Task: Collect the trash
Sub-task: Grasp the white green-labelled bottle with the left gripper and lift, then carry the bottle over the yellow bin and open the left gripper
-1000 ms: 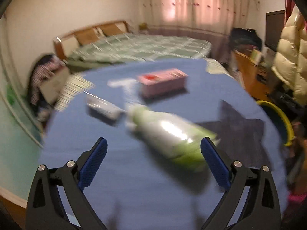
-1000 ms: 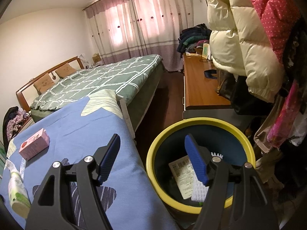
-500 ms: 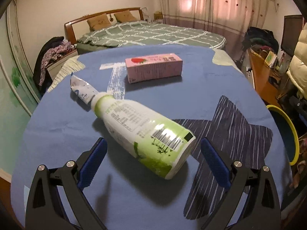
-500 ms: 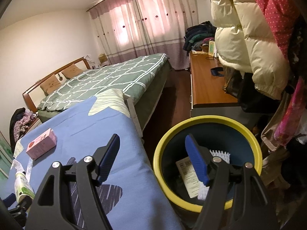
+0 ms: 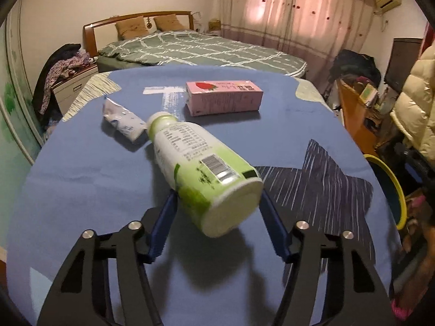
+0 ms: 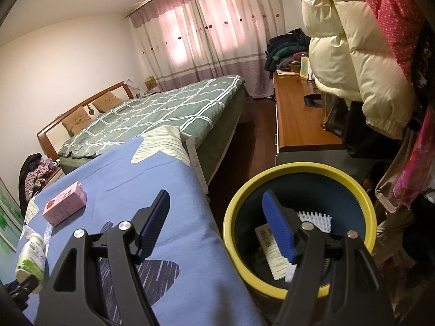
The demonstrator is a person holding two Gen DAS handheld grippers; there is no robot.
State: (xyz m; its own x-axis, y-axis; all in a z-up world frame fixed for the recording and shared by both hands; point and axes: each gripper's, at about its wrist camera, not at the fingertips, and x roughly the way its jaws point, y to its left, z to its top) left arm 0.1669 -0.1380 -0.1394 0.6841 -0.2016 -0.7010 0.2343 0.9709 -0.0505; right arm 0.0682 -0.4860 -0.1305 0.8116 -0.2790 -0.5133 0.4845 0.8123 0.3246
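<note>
A white and green plastic bottle (image 5: pixel 201 163) lies on its side on the blue tablecloth (image 5: pixel 81 176), its base between the pads of my left gripper (image 5: pixel 217 203), which is shut on it. It also shows in the right wrist view (image 6: pixel 30 255). A pink carton (image 5: pixel 224 97) and a crumpled white wrapper (image 5: pixel 122 121) lie beyond it. My right gripper (image 6: pixel 216 203) is open and empty over the near rim of the yellow-rimmed bin (image 6: pixel 299 168), which holds a paper packet (image 6: pixel 272 250) and a white brush (image 6: pixel 315 217).
A strip of white paper (image 5: pixel 168 95) lies by the carton. A bed (image 6: pixel 163 108) stands beyond the table. A wooden desk (image 6: pixel 296 119) and hanging coats (image 6: pixel 353 40) crowd the right. The bin's rim also shows at the right in the left wrist view (image 5: pixel 394 184).
My left gripper has moved forward onto the bottle's base and its pads have closed on it. The right gripper has stayed open over the bin, drifting slightly.
</note>
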